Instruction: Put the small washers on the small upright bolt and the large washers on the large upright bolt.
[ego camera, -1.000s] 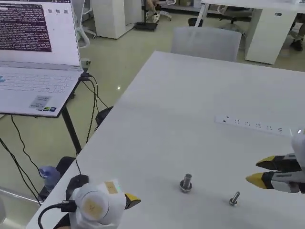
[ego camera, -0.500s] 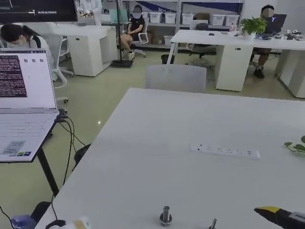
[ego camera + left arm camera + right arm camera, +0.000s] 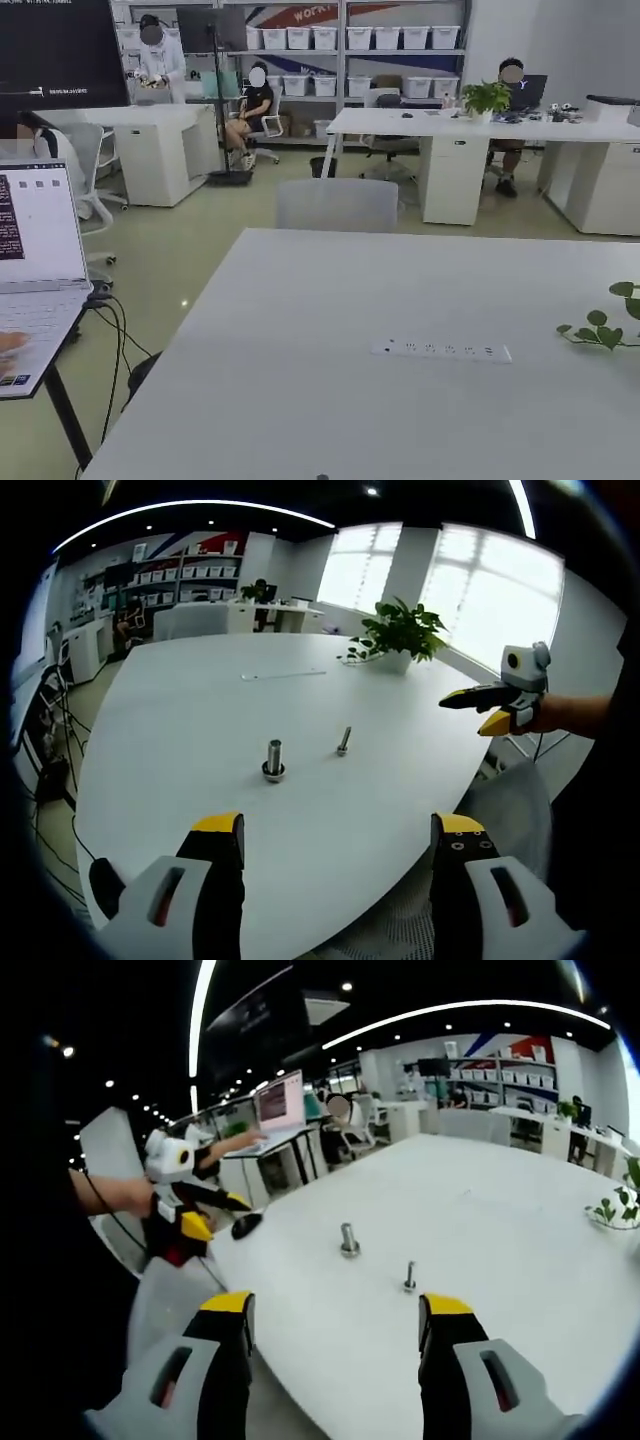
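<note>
Left gripper (image 3: 338, 830): jaws wide apart, empty. Right gripper (image 3: 337, 1310): same, apart and empty. Both sit off the table (image 3: 180, 710) edge, facing in.

In the left gripper view the large bolt (image 3: 273, 758) is dead ahead at centre frame, with the small bolt (image 3: 343, 742) just to its right and slightly further in. Both stand upright, axes vertical. In the right gripper view the small bolt sits lower centre-right.

Judgement: right is nearer the small bolt, left nearer the large. Can't tell where the washers lie.
</note>
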### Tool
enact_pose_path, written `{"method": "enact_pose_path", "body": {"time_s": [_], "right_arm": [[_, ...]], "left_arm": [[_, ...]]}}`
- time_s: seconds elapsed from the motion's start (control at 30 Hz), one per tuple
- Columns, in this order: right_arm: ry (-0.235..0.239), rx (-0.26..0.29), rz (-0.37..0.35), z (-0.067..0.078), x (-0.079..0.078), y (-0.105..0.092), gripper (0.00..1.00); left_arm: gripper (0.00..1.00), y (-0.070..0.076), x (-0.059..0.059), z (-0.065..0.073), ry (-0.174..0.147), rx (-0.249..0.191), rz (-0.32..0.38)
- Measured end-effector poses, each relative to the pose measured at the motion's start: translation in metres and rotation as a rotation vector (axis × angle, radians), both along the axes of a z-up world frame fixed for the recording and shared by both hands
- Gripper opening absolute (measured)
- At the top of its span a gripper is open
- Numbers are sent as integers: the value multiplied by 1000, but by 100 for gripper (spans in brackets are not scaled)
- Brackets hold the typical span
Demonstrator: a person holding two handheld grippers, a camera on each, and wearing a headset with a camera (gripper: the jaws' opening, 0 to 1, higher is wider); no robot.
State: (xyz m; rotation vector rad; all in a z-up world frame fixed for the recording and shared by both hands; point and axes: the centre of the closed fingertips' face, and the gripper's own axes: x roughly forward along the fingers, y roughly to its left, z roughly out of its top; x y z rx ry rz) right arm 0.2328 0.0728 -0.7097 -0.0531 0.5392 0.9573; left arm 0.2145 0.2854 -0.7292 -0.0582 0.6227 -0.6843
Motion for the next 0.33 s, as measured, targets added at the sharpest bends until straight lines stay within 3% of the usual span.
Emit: {"method": "enact_pose_path", "body": {"time_s": [0.33], "right_arm": [[-5, 24, 30, 11, -14, 11, 69]], "left_arm": [[75, -2, -8, 4, -5, -15, 19]]}}
